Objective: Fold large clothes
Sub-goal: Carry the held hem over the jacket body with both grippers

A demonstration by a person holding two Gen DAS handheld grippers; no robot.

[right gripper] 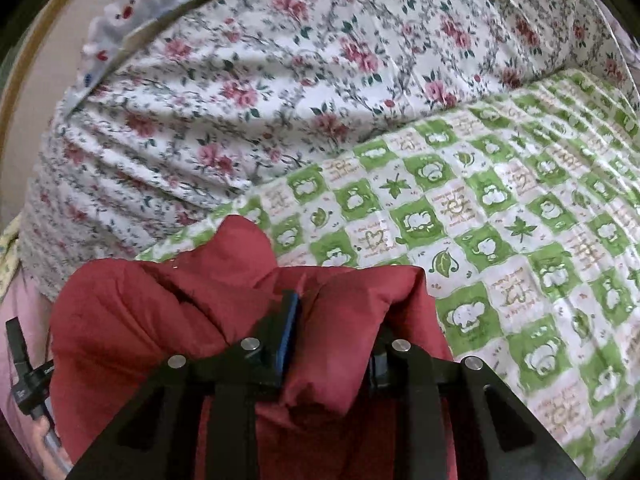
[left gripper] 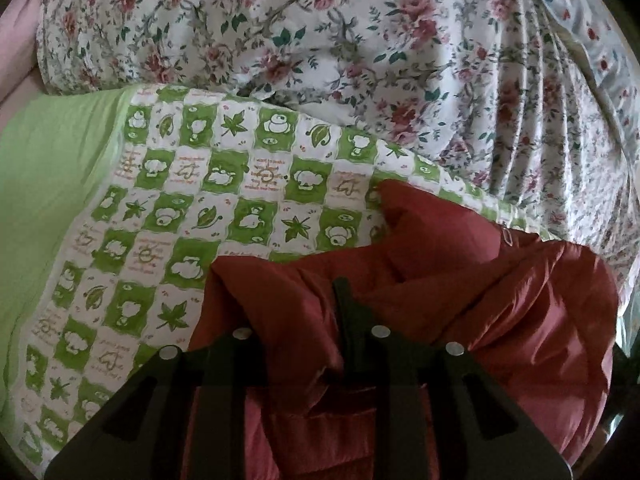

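Note:
A puffy dark red jacket (left gripper: 460, 304) lies bunched on a green-and-white checked quilt (left gripper: 192, 216). My left gripper (left gripper: 308, 320) is shut on a fold of the red jacket; fabric bulges between and over its fingers, hiding the left fingertip. In the right wrist view the same red jacket (right gripper: 160, 312) fills the lower left. My right gripper (right gripper: 332, 320) is shut on a thick wad of it, with the blue-padded left finger (right gripper: 286, 332) pressed into the cloth and the right finger mostly buried.
A rumpled white floral duvet (left gripper: 320, 32) is heaped along the far side, also in the right wrist view (right gripper: 280, 80). A plain green sheet (left gripper: 48, 184) lies at left. The other gripper's handle (right gripper: 24, 380) shows at the lower left edge.

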